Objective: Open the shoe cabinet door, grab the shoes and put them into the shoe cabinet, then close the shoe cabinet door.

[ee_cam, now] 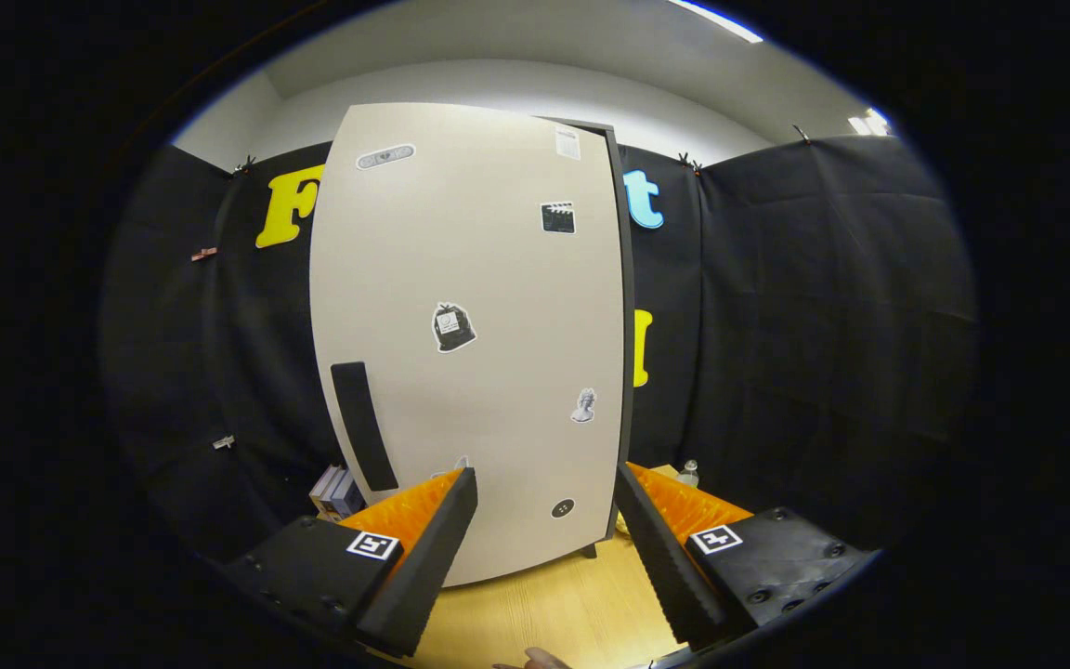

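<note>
The shoe cabinet door [470, 344] is seen just ahead of the gripper [544, 530], whose fingers are held apart with nothing between them. The pale door is shut, a dark handle [363, 426] is set near its left edge, and small stickers [452, 327] are scattered across it. The cabinet is set on a wooden worktop [554, 604].

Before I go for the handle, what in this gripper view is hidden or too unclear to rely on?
- Cabinet interior: hidden behind the door.
- Whether the door is fully closed: cannot tell; only a dark edge shows along its right side.
- Items stacked on the floor left of the door: partly hidden by a finger, too small to identify.
- Small bottle right of the door: tiny, mostly hidden behind the other finger.
- Gripper: jaws open, empty, short of the handle.
</note>
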Motion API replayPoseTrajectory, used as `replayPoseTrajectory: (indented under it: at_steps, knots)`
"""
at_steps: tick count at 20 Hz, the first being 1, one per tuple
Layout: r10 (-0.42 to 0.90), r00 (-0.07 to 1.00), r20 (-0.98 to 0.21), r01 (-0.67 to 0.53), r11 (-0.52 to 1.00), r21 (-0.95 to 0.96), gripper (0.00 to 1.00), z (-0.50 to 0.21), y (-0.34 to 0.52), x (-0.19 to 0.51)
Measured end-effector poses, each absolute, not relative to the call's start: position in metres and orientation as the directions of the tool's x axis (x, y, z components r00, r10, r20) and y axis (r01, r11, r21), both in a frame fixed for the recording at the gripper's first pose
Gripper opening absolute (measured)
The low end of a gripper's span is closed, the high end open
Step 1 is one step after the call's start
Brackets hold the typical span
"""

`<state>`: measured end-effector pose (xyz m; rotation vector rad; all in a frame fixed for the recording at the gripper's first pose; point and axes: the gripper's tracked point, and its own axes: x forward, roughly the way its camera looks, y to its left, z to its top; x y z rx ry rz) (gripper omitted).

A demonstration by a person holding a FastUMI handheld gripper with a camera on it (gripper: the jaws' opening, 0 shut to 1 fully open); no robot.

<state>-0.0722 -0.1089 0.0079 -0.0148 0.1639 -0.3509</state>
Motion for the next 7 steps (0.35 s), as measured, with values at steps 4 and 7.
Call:
replayPoseTrajectory:
  at_steps: [4, 7]
  knots:
    - [-0.338, 0.929, -0.149, 0.335, 0.941, -0.042, 0.98, 0.0092, -0.106, -0.071]
    - [-0.335, 0.93, -0.152, 0.332, 0.942, -0.041, 0.98, 0.0069, -0.1038, -0.0696]
